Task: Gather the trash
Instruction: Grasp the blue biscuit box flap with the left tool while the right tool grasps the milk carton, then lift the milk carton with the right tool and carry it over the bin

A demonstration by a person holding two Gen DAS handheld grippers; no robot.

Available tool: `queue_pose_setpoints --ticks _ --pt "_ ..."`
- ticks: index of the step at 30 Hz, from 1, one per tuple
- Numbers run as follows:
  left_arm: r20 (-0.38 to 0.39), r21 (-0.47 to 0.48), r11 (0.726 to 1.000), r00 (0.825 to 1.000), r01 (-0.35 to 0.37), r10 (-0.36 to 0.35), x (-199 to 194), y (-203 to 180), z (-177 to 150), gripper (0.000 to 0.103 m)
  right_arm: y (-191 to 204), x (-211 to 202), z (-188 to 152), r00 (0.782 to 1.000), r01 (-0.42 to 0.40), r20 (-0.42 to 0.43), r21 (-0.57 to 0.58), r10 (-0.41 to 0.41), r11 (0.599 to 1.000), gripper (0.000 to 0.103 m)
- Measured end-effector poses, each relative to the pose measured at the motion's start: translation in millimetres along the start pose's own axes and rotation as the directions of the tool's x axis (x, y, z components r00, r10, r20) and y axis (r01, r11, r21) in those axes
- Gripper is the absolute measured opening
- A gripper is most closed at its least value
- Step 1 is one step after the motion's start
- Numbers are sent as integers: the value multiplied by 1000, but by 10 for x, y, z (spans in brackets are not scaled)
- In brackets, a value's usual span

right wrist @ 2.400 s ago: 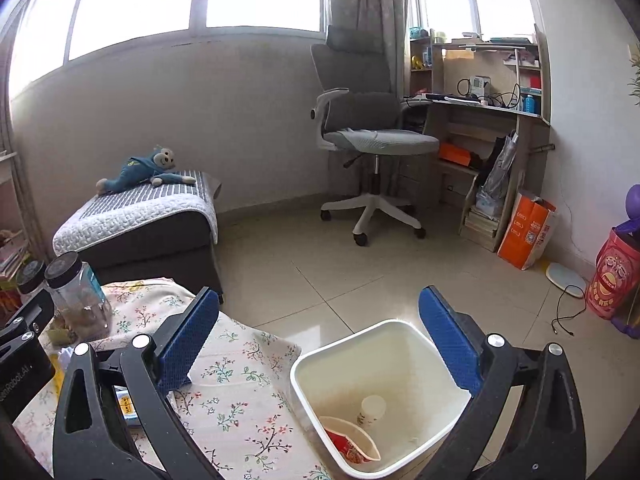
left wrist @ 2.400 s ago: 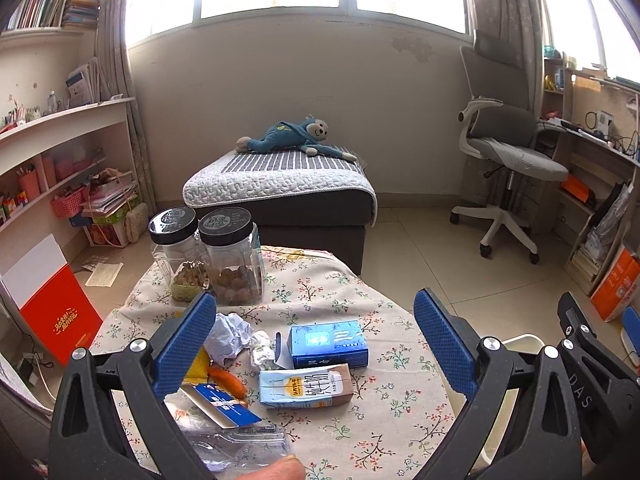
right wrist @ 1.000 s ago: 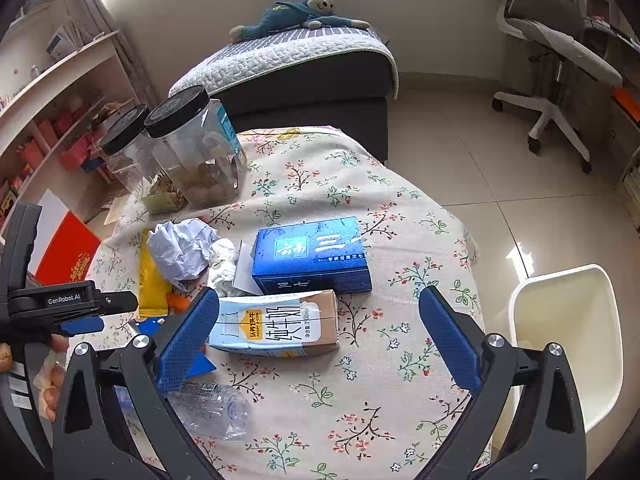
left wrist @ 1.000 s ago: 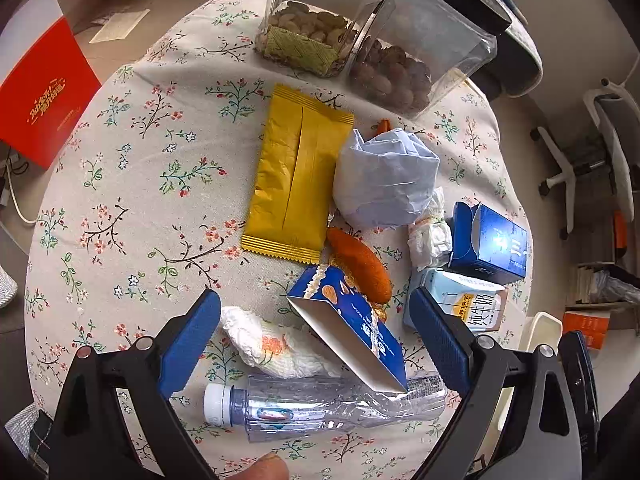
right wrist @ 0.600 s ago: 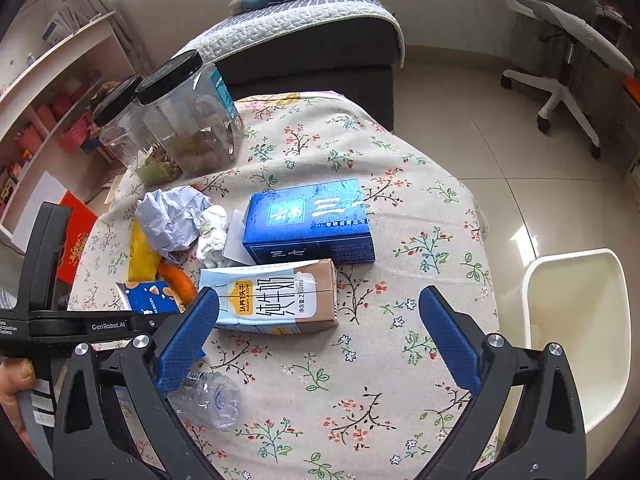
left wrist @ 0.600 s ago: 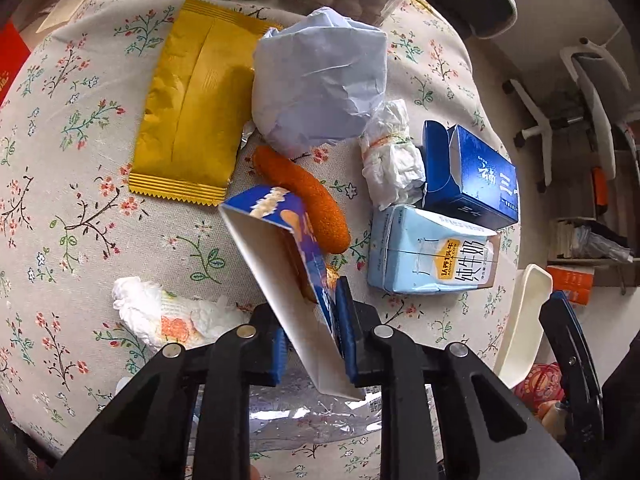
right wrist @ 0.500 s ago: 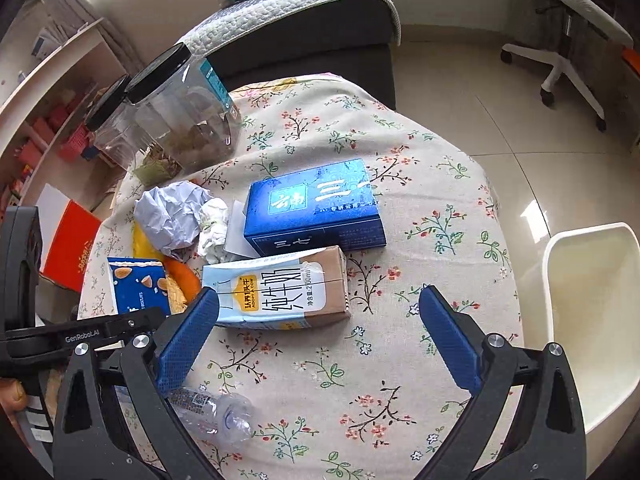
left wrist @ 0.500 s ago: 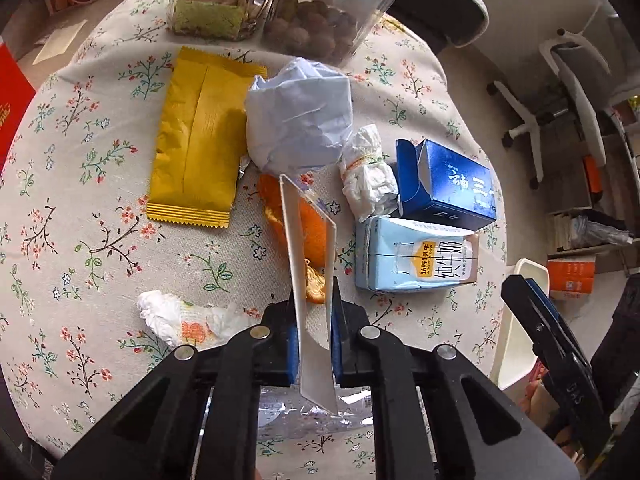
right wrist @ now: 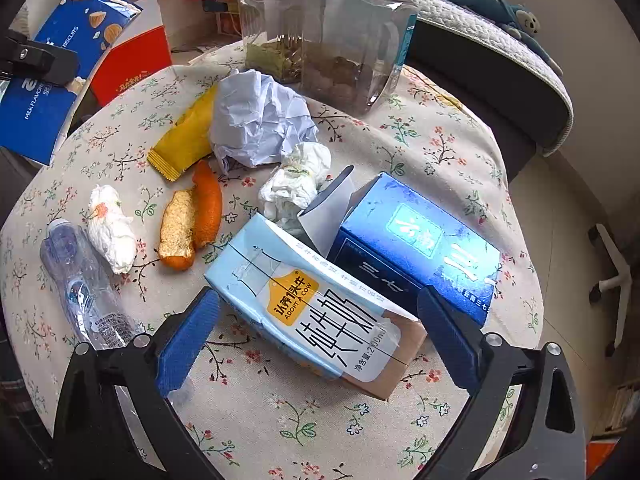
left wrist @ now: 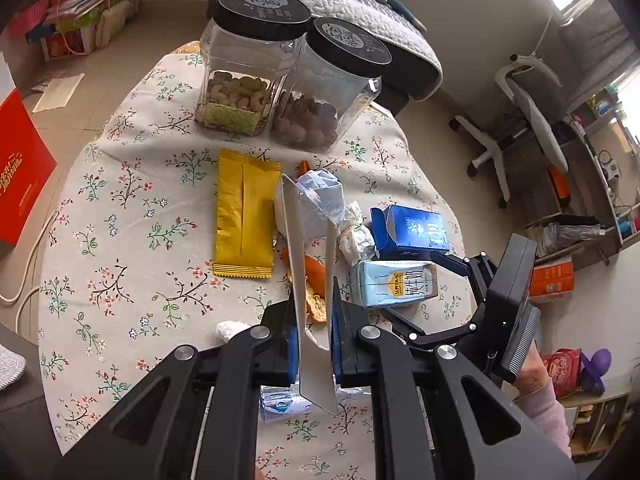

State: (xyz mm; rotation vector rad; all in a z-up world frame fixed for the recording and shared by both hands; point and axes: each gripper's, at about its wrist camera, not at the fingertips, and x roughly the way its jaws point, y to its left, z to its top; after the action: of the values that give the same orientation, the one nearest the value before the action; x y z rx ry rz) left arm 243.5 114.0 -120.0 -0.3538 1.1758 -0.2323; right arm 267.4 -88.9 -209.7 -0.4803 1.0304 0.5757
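My left gripper (left wrist: pixel 313 336) is shut on an empty blue biscuit box (left wrist: pixel 310 276), held above the table; the box also shows in the right wrist view (right wrist: pixel 60 68) at upper left. My right gripper (right wrist: pixel 316 336) is open, its jaws on either side of a light blue milk carton (right wrist: pixel 316 304) lying on the floral tablecloth (right wrist: pixel 440 140). Around it lie a dark blue box (right wrist: pixel 416 248), crumpled paper (right wrist: pixel 260 120), tissue wads (right wrist: pixel 296 184), orange peel (right wrist: pixel 196 216), a yellow wrapper (right wrist: pixel 184 140) and a crushed plastic bottle (right wrist: pixel 80 280).
Two clear jars with black lids (left wrist: pixel 288 80) stand at the table's far edge. A red box (left wrist: pixel 20 172) stands on the floor to the left. A bed (right wrist: pixel 500 40) and an office chair (left wrist: pixel 532 120) lie beyond the table.
My left gripper closed on the biscuit box and lifted it off the table. My right gripper moved down and closer, now straddling the milk carton.
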Motion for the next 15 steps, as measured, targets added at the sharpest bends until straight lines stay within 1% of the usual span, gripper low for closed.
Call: queue_pose_setpoints --ticks 2,3,4,7,8,9,12,15 --pt "-11 -7 1000 1000 8 -8 32 19 16 12 63 109 12 999 -4 -41 -46 2 999 94" --pt "-13 -9 1000 1000 11 -11 44 27 15 12 65 140 17 998 -39 -53 -29 38 999 93" --pt "-12 -9 1000 1000 11 -12 51 24 11 12 46 166 16 996 -61 -65 -4 61 998 89" --pt "-8 -8 1000 1000 14 -14 67 20 29 12 36 185 -43 988 -130 -82 56 135 990 70" --pt "-6 -9 1000 1000 14 -14 69 18 33 12 38 179 -70 986 -140 -78 72 146 987 67" --pt "-6 -9 1000 1000 15 -15 73 18 35 12 43 164 -92 987 -138 -72 88 145 986 64" --pt "0 -4 1000 1000 20 -20 73 3 37 12 56 115 -145 990 -119 -61 137 128 983 59" --pt "20 12 1000 1000 21 -21 23 -35 22 12 111 26 -174 994 -90 -52 150 98 985 57"
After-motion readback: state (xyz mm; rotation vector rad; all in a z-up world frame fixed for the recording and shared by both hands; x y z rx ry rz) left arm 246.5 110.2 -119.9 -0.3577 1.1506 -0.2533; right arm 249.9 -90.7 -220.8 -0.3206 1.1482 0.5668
